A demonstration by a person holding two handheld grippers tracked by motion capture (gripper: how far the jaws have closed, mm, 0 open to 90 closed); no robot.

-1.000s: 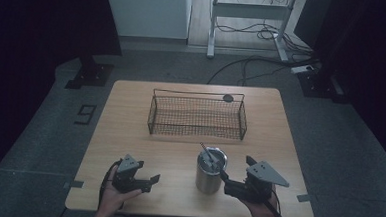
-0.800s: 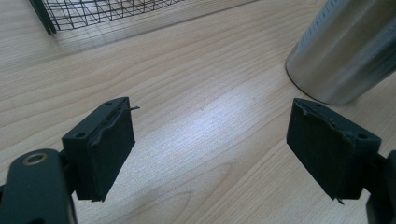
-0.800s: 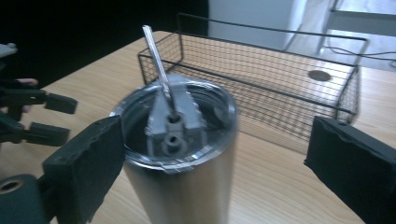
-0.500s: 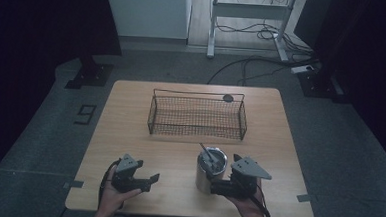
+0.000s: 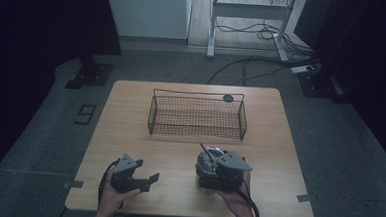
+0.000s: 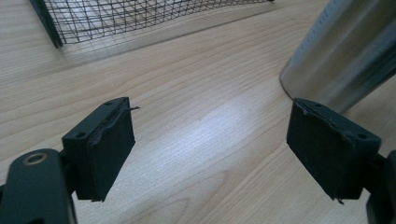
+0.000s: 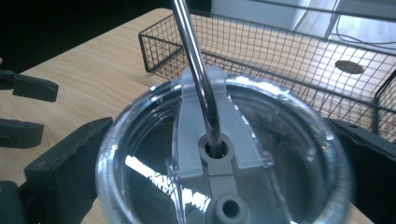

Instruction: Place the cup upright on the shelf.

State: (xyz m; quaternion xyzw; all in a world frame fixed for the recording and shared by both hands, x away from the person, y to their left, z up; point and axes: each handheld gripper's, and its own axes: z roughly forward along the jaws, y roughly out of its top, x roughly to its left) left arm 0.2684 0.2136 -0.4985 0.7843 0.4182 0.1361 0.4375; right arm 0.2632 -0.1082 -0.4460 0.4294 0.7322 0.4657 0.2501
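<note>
Dim grey floor surrounds a light wooden table (image 5: 130,115) in the high view, with a metal frame and loose cables at the top of the frame. A black wire basket (image 5: 198,116) stands at the table's middle, and a small dark disc (image 5: 228,97) lies just behind its upper right corner. Lower right of centre, the right gripper (image 5: 216,176) sits against a steel tumbler (image 5: 205,165), whose metal straw (image 5: 204,151) leans toward the upper left. At the lower left the left gripper (image 5: 148,181) rests in a hand near the table's front edge, well apart from the tumbler, its 2 jaws spread.

From the left gripper view, the left gripper (image 6: 210,154) has its jaws released over bare wood, holding nothing. The tumbler's steel wall (image 6: 341,51) rises at the upper right, and the basket's mesh (image 6: 140,16) crosses the top.

From the right gripper view, the tumbler's clear lid (image 7: 224,154) lies at the centre, the straw (image 7: 198,70) rising from its hole. The right gripper (image 7: 224,186) has 1 jaw at each side of the tumbler; whether they press it, I cannot tell. The basket (image 7: 289,60) stands behind, and the left gripper (image 7: 21,107) shows at the left edge.
</note>
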